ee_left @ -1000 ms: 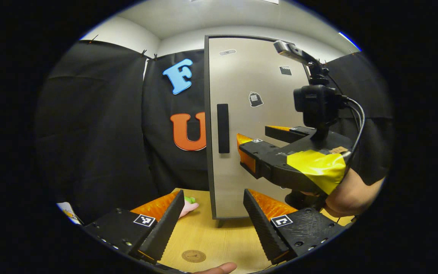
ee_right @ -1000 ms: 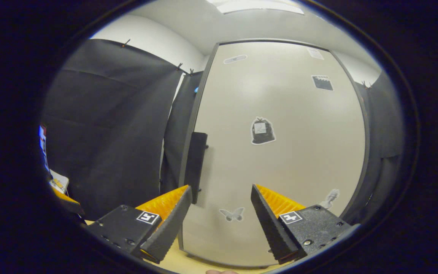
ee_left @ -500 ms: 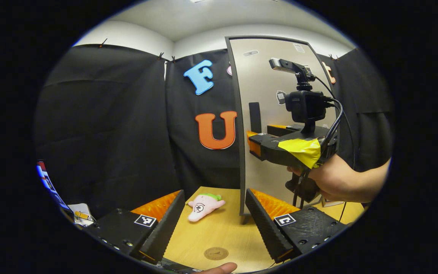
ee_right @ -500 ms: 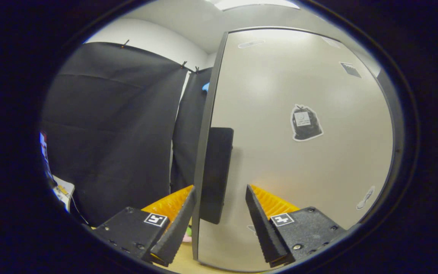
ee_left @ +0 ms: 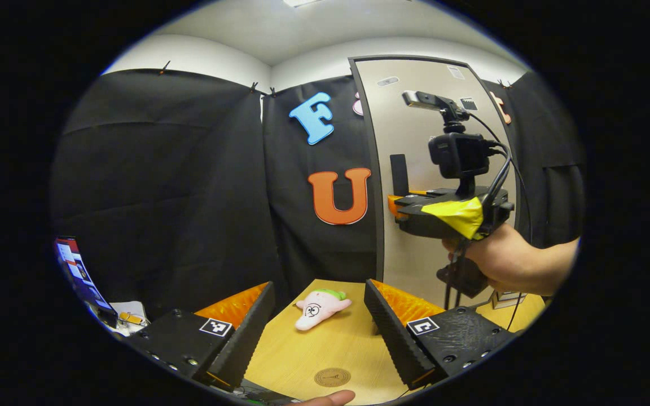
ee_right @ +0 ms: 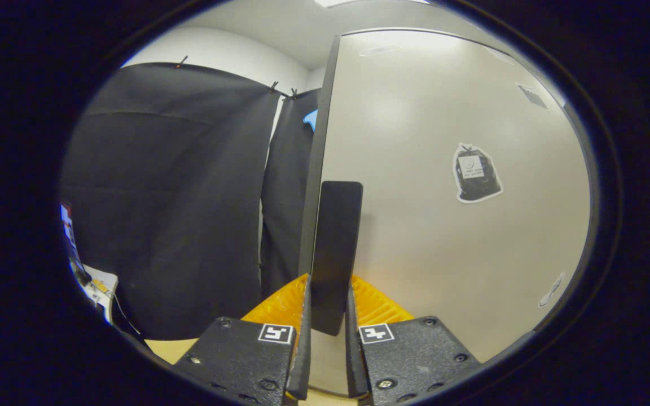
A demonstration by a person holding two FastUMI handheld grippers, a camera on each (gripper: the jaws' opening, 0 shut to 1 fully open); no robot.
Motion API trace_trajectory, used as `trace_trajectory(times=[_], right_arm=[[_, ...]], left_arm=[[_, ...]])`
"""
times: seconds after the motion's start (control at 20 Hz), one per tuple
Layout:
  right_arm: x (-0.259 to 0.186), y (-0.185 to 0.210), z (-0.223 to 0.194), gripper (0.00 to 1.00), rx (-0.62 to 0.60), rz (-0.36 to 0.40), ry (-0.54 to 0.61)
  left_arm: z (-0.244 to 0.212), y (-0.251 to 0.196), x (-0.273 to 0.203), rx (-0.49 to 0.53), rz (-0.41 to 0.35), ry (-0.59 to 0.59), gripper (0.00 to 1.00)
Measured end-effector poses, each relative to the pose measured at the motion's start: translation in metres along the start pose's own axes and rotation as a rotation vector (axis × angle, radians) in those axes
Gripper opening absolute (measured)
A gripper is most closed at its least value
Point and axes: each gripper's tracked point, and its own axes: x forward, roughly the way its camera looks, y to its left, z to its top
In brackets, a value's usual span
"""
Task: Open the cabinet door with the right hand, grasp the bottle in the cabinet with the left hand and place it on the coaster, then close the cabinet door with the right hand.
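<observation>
The tall grey cabinet door (ee_right: 443, 237) with a dark frame looks closed, and the inside is hidden. My right gripper (ee_right: 328, 307) is shut on the lower end of the black vertical handle (ee_right: 333, 242), one finger on each side. In the left gripper view the same handle (ee_left: 398, 173) sits near the door's (ee_left: 421, 141) left edge, with the right gripper (ee_left: 397, 204) and the hand holding it against it. My left gripper (ee_left: 318, 287) hangs open over the wooden table (ee_left: 297, 355). A round brown coaster (ee_left: 332, 376) lies on the table just below its fingers.
A pink plush toy (ee_left: 320, 304) with a green top lies on the table between the left gripper and the cabinet. A lit screen (ee_left: 77, 270) and small clutter stand at the far left. A fingertip (ee_left: 325, 398) shows at the table's near edge.
The right gripper moved in onto the door handle and went from open to shut on it. The left gripper drew back and to the left, away from the cabinet.
</observation>
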Motion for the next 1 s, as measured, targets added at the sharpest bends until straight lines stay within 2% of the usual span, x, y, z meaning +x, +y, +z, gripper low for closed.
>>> trace_trajectory(times=[0.25, 0.35, 0.5, 0.75, 0.9, 1.0], right_arm=[[-0.028, 0.01, 0.001, 0.26, -0.001, 0.117, 0.058], [-0.045, 0.014, 0.004, 0.25, 0.008, 0.137, 0.078], [-0.068, 0.017, 0.005, 0.25, 0.003, 0.179, 0.098], [-0.129, 0.018, 0.01, 0.25, 0.022, 0.24, 0.135], [-0.15, 0.014, 0.01, 0.24, -0.038, 0.226, 0.153], [-0.158, 0.011, 0.01, 0.24, -0.036, 0.197, 0.174]], left_arm=[[-0.008, 0.009, 0.011, -0.051, 0.026, 0.025, 0.97], [-0.01, 0.019, 0.013, -0.013, 0.066, 0.021, 0.97], [-0.012, 0.018, 0.013, 0.001, 0.06, 0.01, 0.97], [-0.009, 0.007, 0.016, 0.027, -0.011, -0.029, 0.97], [-0.001, -0.009, 0.032, 0.037, -0.082, -0.051, 0.97], [0.006, -0.026, 0.049, 0.035, -0.144, -0.083, 0.97]])
